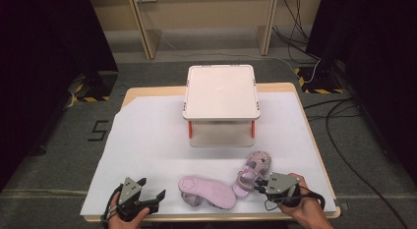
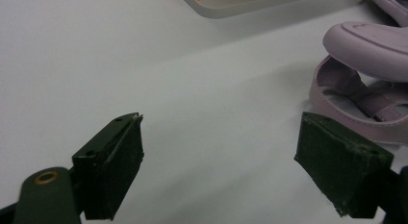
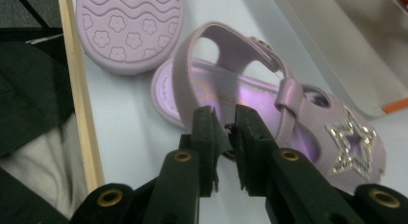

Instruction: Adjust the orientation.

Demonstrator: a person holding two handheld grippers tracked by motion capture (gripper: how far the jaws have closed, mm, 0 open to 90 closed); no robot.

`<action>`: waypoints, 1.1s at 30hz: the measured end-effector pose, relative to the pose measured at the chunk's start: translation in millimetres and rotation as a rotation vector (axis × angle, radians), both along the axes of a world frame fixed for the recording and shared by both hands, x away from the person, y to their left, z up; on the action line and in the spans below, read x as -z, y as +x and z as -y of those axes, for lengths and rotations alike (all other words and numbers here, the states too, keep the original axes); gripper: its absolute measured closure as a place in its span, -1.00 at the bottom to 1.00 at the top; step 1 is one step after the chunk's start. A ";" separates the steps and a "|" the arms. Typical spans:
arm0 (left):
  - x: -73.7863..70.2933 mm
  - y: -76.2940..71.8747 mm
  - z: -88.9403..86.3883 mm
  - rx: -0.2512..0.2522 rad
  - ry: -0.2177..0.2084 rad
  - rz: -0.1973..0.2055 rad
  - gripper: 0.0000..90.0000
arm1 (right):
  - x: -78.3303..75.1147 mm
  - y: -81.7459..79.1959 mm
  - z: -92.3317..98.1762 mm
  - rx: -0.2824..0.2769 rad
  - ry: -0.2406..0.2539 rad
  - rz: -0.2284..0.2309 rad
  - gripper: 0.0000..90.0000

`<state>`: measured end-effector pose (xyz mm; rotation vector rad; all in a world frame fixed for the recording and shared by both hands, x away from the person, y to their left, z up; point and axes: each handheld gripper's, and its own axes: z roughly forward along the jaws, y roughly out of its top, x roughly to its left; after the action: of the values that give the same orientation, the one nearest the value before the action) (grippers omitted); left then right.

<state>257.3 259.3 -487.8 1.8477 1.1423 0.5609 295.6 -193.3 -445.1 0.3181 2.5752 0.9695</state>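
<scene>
Two lilac child's sandals lie at the near edge of the white-covered table (image 1: 147, 135): the upright sandal (image 1: 252, 172) with a glitter star on its toe sits at the right, and the overturned sandal (image 1: 207, 190) lies sole-up just left of it, touching or nearly so. The right gripper (image 3: 224, 132) has its jaws almost pressed together over the near side wall of the upright sandal; a real pinch on the rim isn't clear from the right gripper view. The left gripper (image 1: 153, 188) rests with jaws spread wide, nothing between them, near the overturned sandal's heel strap. Sandals look light, soft, bendy, not fragile; the straps would flex, so the heel strap or side rim is the best hold. The white lidded bin (image 1: 221, 91) with orange latches stands behind, closed, contents hidden.
</scene>
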 end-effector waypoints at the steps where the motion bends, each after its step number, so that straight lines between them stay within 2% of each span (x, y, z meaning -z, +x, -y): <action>1: 0.3 -0.1 0.3 0.004 0.004 -0.002 -0.65 | -0.3 -1.0 2.5 0.006 0.004 -0.002 0.76; 4: 0.1 -0.1 0.4 0.003 0.003 -0.001 -0.65 | -1.1 -2.5 6.5 0.017 0.011 -0.007 0.75; 7: 0.4 0.0 -0.2 0.002 0.002 -0.001 -0.65 | -6.8 -6.3 14.9 0.057 0.032 -0.001 0.77; 9: 0.2 0.2 0.4 0.001 -0.002 0.001 -0.65 | -7.7 -5.9 20.2 0.114 -0.032 0.035 0.67; 11: 0.0 0.0 0.7 0.004 0.004 -0.001 -0.65 | -5.1 -4.2 25.7 0.132 0.046 -0.010 0.66; 12: 0.2 0.1 0.8 0.004 0.003 -0.001 -0.65 | -4.8 -3.9 26.7 0.137 0.063 -0.017 0.62; 14: 0.1 0.5 0.5 0.000 -0.002 0.001 -0.65 | -5.9 -4.3 25.5 0.158 0.074 -0.001 0.52; 18: -0.5 1.2 -0.6 -0.002 0.001 -0.002 -0.65 | -10.3 -3.4 21.4 0.187 0.155 0.021 0.32; 22: -0.3 3.0 1.6 -0.004 -0.001 -0.003 -0.64 | -11.2 0.1 15.3 0.202 0.172 0.036 0.18; 24: -0.6 3.9 3.1 0.005 -0.001 -0.004 -0.63 | -9.5 4.1 8.2 0.201 0.157 0.044 0.13; 26: -1.3 5.1 3.6 0.001 -0.006 0.002 -0.63 | -6.9 8.1 -0.4 0.199 0.113 0.083 0.12; 28: -1.0 6.1 3.1 0.001 -0.009 -0.001 -0.63 | -5.1 10.2 -6.5 0.198 0.068 0.094 0.12; 32: -0.9 6.8 3.8 0.003 -0.013 -0.005 -0.63 | -2.3 13.6 -13.7 0.191 0.031 0.105 0.13; 33: -0.9 7.0 4.6 0.009 -0.012 -0.001 -0.63 | -0.1 15.3 -17.5 0.195 -0.007 0.129 0.14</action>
<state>264.3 254.7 -486.9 1.8420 1.1351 0.5471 310.9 -175.8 -445.1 0.4786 2.3797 0.8804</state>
